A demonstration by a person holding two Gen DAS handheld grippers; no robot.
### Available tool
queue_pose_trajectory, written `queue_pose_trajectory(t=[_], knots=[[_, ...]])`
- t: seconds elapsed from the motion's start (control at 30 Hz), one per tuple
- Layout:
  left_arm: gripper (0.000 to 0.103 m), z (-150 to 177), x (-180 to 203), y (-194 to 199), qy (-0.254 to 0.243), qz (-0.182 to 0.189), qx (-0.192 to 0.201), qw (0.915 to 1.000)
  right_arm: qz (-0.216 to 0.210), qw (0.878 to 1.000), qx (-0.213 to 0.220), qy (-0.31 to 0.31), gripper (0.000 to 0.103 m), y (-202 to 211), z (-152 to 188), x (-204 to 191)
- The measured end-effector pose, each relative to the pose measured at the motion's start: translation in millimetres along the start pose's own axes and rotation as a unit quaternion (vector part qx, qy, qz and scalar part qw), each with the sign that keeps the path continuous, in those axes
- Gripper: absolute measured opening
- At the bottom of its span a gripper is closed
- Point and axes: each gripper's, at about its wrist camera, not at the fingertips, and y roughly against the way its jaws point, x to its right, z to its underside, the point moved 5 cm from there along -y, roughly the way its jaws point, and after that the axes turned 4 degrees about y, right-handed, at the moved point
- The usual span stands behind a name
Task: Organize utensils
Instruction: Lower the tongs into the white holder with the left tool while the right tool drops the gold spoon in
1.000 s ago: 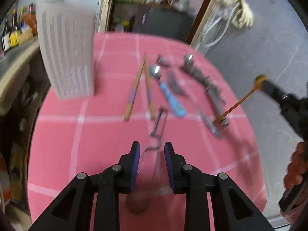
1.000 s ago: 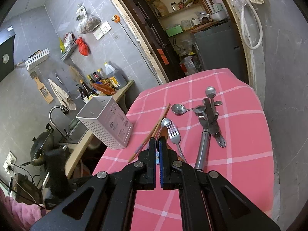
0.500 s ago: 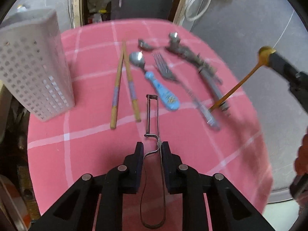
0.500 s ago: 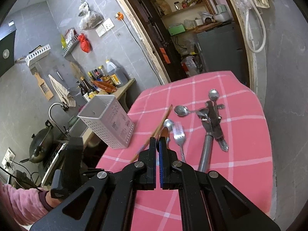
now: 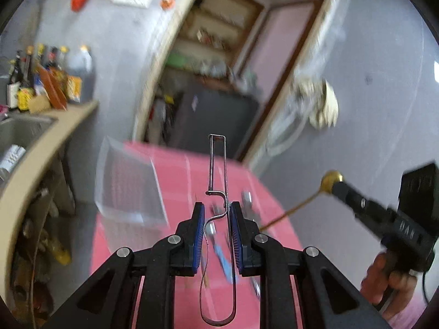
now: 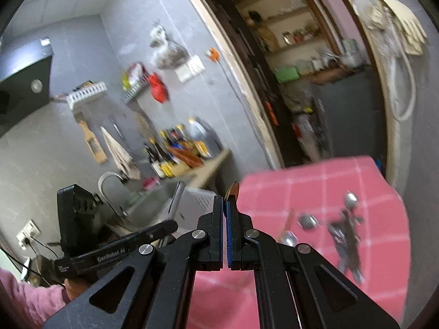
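Observation:
My left gripper (image 5: 217, 208) is shut on a thin wire peeler (image 5: 225, 170), which hangs in the air above the pink checked tablecloth (image 5: 178, 170). Its blade frame points up and away, and its handle loop hangs below the pads. My right gripper (image 6: 226, 203) is shut on a gold spoon (image 6: 233, 189), whose bowl pokes out above the fingertips. In the left wrist view the right gripper (image 5: 340, 187) holds that spoon (image 5: 330, 178) off the table's right side. The white perforated utensil holder (image 5: 126, 183) stands at the table's left, blurred, and shows behind the right fingers (image 6: 196, 205).
Spoons (image 6: 307, 220) and a dark metal tool (image 6: 348, 235) lie on the cloth, with a blue-handled utensil (image 5: 222, 257) under the left gripper. A counter (image 5: 41, 148) with a sink and bottles runs along the left. A doorway with a dark cabinet (image 5: 216, 120) lies behind the table.
The left jaws closed on the peeler and lifted it off the cloth. Both grippers rose and tilted up, so the table sank in both views.

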Motion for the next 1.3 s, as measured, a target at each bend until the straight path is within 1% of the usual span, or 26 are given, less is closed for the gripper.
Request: queue_pose_trajectory(t=[0.07,0.2,0.3,0.37,0.43,0.53,0.67,0.77,0.9,1.13,1.23,1.3], knots=[[0.018,-26,-9,5,0.008,-0.005,0.036,0.9993,-0.021,1.000,0.011,0.004,0.002,-14,-15,-12],[0.018,-63,-37,1,0.031,-0.008,0.081,0.9962,-0.053,0.998,0.015,0.007,0.002,-46,-32,-30],[0.018,-78,-54,-11,0.052,0.004,0.097,0.9939,-0.074,0.997,0.005,0.000,0.002,-73,-35,-39],[0.018,-81,-66,-19,0.064,0.010,0.102,0.9927,-0.086,0.996,-0.007,-0.008,0.002,-91,-32,-41],[0.018,-82,-78,-27,0.083,0.026,0.102,0.9909,-0.093,0.995,-0.019,-0.013,0.002,-105,-26,-42],[0.018,-81,-92,-41,0.095,0.032,0.101,0.9899,-0.093,0.995,-0.040,-0.013,0.002,-120,-10,-41],[0.018,-69,-101,-55,0.095,0.028,0.092,0.9909,-0.087,0.993,-0.073,-0.013,0.002,-140,11,-39],[0.018,-59,-104,-62,0.088,0.024,0.084,0.9922,-0.080,0.993,-0.088,-0.016,0.002,-147,23,-35],[0.019,-47,-108,-64,0.085,0.019,0.078,0.9932,-0.068,0.992,-0.105,-0.021,0.003,-155,37,-30],[0.020,-39,-115,-58,0.081,0.023,0.063,0.9945,-0.047,0.991,-0.122,-0.022,0.005,-159,52,-26],[0.024,-38,-111,-52,0.066,0.020,0.059,0.9958,-0.039,0.992,-0.117,-0.017,0.013,-153,52,-26],[0.025,-36,-109,-48,0.063,0.017,0.058,0.9962,-0.030,0.994,-0.107,-0.015,0.022,-146,49,-25]])
